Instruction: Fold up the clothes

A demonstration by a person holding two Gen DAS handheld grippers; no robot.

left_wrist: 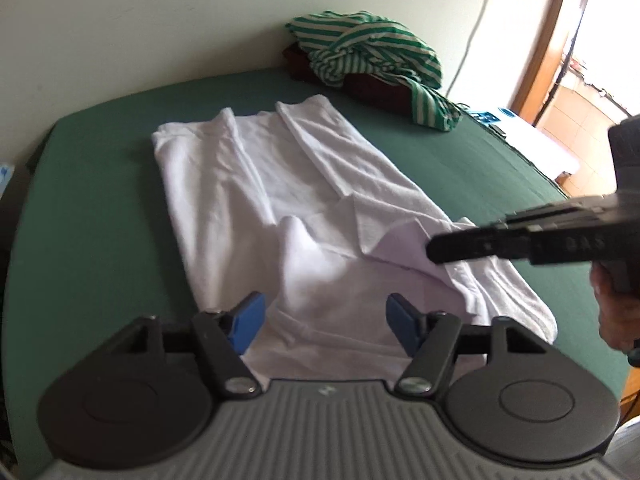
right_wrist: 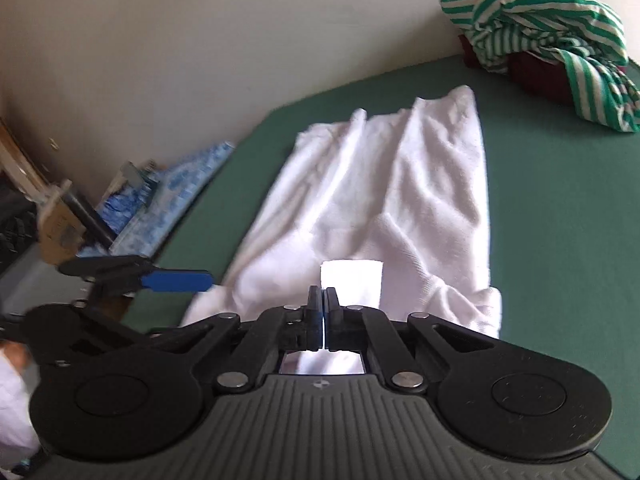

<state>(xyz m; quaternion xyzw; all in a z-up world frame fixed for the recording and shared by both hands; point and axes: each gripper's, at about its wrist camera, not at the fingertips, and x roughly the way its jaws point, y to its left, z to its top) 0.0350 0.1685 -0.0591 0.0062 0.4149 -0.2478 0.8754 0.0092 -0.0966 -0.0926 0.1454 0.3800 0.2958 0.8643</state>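
I count one white garment (left_wrist: pixel 304 216) laid lengthwise down the middle of the green bed (left_wrist: pixel 92 208), plus one striped green-and-white heap (left_wrist: pixel 372 52) atop a dark red pile (right_wrist: pixel 540 74) at the far corner by the wall. My left gripper (left_wrist: pixel 322 322) hangs spread wide, empty, over the near hem. My right gripper (right_wrist: pixel 323 312) is pinched together on white cloth. Bare green runs along both side edges.
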